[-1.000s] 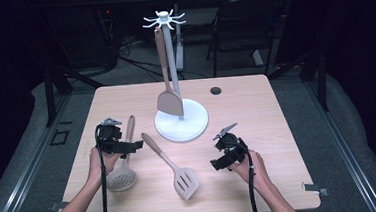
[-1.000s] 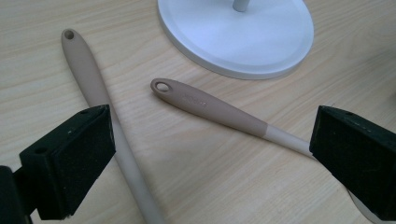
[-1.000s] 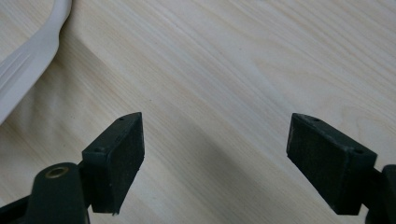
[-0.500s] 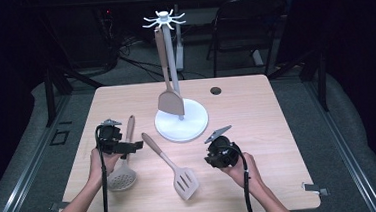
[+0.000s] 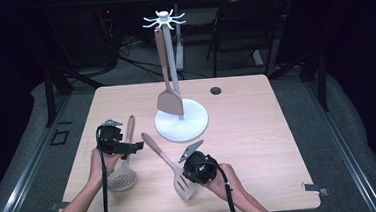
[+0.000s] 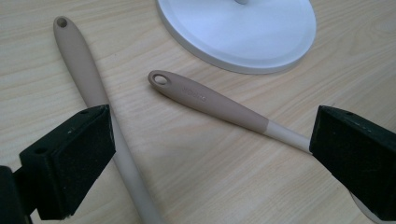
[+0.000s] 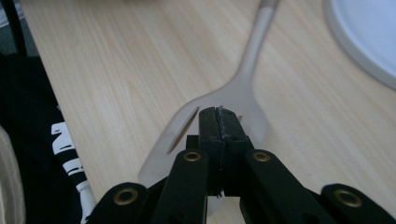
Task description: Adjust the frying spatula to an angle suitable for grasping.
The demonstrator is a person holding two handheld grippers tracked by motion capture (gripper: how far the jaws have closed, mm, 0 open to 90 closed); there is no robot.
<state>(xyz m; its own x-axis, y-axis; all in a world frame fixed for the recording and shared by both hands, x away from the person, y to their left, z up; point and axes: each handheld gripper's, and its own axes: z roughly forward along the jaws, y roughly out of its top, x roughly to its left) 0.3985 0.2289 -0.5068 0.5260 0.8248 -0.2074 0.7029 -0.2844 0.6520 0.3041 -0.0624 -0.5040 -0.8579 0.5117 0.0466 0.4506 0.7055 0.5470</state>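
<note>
A tan slotted turner lies in the middle of the table, its handle pointing at the white stand's base. My right gripper hovers over the turner's head. Its jaws have just closed, and the pads meet with nothing visible between them. My left gripper stands open low over the table, one jaw above the handle of a tan skimmer and the other by the turner's handle. A tan spatula hangs from the stand's hooks.
The stand's pole rises at the table's centre back. A small round hole sits in the tabletop behind the base. A dark chair stands beyond the far edge. The person's black shirt is at the near edge.
My right gripper has moved left across the table to the turner's head, and its jaws have gone from open to shut. The left gripper and the utensils have stayed put.
</note>
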